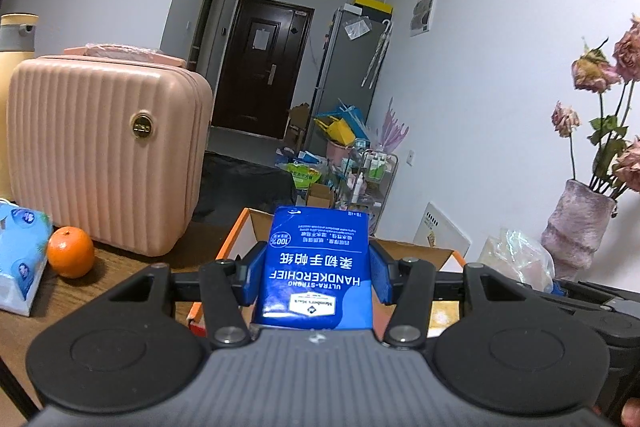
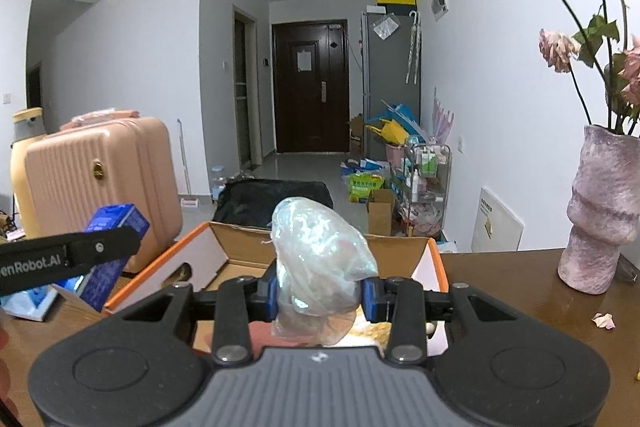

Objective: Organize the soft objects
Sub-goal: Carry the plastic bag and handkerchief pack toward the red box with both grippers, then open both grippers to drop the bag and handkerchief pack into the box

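Observation:
My left gripper [image 1: 316, 277] is shut on a blue handkerchief tissue pack [image 1: 316, 267], held upright over the near left part of the open cardboard box [image 1: 236, 239]. The pack [image 2: 108, 247] and left gripper also show at the left of the right wrist view. My right gripper [image 2: 320, 293] is shut on a clear plastic bag [image 2: 320, 259] with something soft and pale inside, held above the orange-edged box [image 2: 216, 255]. The bag [image 1: 516, 259] and right gripper show at the right of the left wrist view.
A pink ribbed suitcase [image 1: 104, 155] stands on the wooden table at left, with an orange [image 1: 70, 251] and a light blue tissue pack [image 1: 20, 259] beside it. A purple vase [image 2: 600, 207] with dried roses stands at right. A petal [image 2: 604, 319] lies on the table.

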Action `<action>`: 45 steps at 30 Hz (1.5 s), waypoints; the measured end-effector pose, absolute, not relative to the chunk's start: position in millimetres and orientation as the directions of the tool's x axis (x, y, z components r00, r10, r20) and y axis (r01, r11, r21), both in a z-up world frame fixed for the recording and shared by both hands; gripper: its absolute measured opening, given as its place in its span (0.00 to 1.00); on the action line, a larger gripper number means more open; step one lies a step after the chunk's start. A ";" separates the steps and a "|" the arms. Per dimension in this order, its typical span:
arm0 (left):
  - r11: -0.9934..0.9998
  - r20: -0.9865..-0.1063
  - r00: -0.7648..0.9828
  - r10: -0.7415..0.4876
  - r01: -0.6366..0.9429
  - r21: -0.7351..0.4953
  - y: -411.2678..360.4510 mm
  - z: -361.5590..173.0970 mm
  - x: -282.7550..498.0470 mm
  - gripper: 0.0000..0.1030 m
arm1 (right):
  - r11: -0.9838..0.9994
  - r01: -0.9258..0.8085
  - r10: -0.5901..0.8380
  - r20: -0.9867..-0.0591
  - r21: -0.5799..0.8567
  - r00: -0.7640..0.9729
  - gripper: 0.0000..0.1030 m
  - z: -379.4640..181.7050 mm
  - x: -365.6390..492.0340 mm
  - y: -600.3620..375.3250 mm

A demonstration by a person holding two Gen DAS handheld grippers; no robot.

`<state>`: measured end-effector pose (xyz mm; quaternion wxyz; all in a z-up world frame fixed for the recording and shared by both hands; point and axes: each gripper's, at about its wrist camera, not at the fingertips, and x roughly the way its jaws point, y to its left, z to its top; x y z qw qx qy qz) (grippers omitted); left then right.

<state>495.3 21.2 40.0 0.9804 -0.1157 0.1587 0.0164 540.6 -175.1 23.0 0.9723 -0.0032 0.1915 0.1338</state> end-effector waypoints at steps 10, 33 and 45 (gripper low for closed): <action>0.976 -0.340 0.940 0.020 -0.091 -0.196 24.1 32.3 529.9 0.51 | 0.967 -0.252 0.237 -0.441 0.024 0.866 0.36 11.5 577.4 -173.8; 0.986 -0.356 0.933 0.055 -0.107 -0.129 24.2 8.3 551.0 0.99 | 0.982 -0.190 0.171 -0.470 0.009 0.866 0.95 -12.0 599.9 -174.3; 0.979 -0.372 0.924 0.094 -0.154 -0.135 29.0 12.7 550.9 1.00 | 0.987 -0.161 0.139 -0.495 -0.001 0.858 1.00 -7.2 598.2 -172.9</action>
